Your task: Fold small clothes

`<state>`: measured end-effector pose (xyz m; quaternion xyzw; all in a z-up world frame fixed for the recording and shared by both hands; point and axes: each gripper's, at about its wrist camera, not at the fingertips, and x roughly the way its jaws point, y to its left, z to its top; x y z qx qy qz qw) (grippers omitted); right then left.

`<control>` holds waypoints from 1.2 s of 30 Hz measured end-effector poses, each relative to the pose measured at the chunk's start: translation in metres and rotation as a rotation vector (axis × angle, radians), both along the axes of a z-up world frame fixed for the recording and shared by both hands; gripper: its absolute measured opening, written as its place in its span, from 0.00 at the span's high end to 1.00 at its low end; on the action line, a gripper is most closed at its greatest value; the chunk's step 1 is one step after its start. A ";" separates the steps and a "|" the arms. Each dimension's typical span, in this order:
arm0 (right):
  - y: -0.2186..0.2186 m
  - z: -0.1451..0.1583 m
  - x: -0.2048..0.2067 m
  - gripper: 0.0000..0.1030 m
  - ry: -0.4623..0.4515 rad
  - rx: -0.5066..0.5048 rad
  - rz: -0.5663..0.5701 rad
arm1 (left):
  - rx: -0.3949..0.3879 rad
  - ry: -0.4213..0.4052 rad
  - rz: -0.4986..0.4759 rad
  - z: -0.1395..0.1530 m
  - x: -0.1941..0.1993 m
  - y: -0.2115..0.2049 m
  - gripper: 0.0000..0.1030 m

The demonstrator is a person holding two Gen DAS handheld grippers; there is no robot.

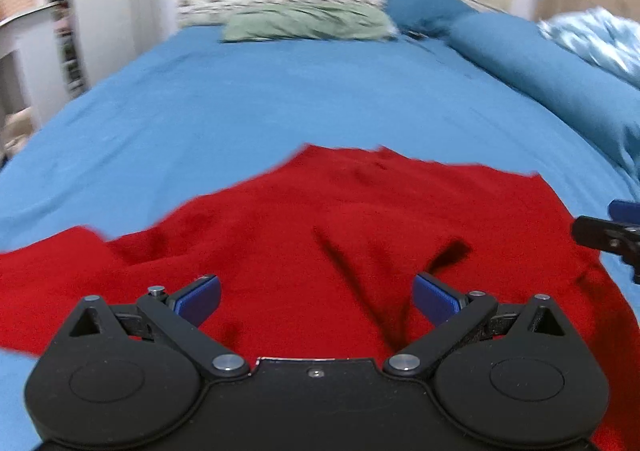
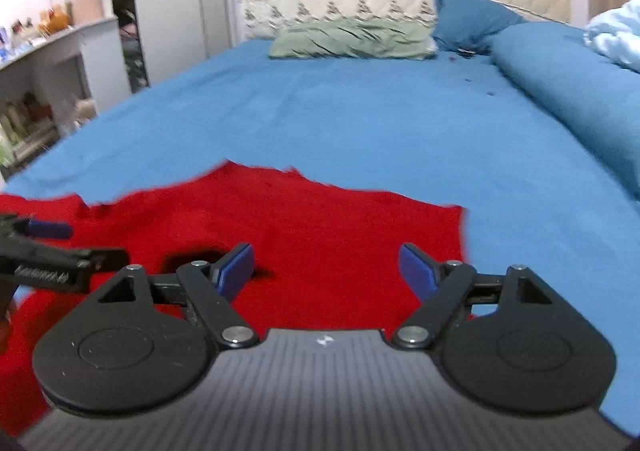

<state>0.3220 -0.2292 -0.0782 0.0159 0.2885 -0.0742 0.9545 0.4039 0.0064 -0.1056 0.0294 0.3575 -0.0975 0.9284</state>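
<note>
A red garment (image 1: 320, 235) lies spread on the blue bed sheet (image 1: 280, 91) at the near end of the bed, right under both tools. It looks like a soft knit or fleece, thin and light, and it will drape and sag as soon as one edge is lifted. Creases already run across its middle in the left wrist view, and its far edge is wavy, so it is not lying flat. What kind of garment it is I cannot tell for sure; the blur hides any seams or openings.

The left gripper (image 1: 318, 301) hangs just over the cloth with its fingers (image 1: 202, 297) spread wide and nothing between them. The right gripper (image 2: 326, 271) is the same, its fingers (image 2: 236, 269) wide apart over the red cloth, empty, close to the garment's right edge, where bare sheet shows beside it. Each tool's tip shows at the side of the other's view, so the two sit near each other.

Such cloth will not slip much on blue ribbed pads, but a shallow bite would take only one layer or slide off. My judgement is that the best hold is at an edge or corner, one per tool, pinched deep enough to catch the hem, then lifted together so the fold falls straight

A green pillow (image 2: 352, 39) lies well apart at the head of the bed
</note>
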 end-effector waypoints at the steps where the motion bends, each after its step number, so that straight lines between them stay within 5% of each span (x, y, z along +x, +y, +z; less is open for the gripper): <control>1: -0.006 -0.002 -0.007 0.07 0.010 -0.010 -0.019 | 0.014 0.007 -0.017 -0.005 0.004 -0.008 0.00; 11: -0.044 -0.039 -0.023 0.07 0.083 -0.033 -0.090 | 0.131 0.036 -0.081 -0.034 0.048 -0.062 0.21; 13: -0.047 -0.046 -0.019 0.07 0.101 -0.040 -0.098 | 0.143 0.049 -0.078 -0.038 0.052 -0.061 0.38; 17: -0.050 -0.055 -0.019 0.07 0.123 -0.034 -0.112 | 0.059 0.057 -0.017 -0.032 0.056 -0.044 0.56; 23: -0.058 -0.057 -0.020 0.07 0.126 -0.023 -0.138 | -0.106 0.002 0.193 -0.022 0.042 0.029 0.56; 32: -0.063 -0.061 -0.018 0.07 0.146 -0.015 -0.152 | -0.231 0.034 0.238 -0.041 0.029 0.069 0.56; 36: -0.064 -0.063 -0.018 0.07 0.150 -0.022 -0.154 | -0.368 0.023 0.337 -0.039 0.017 0.092 0.55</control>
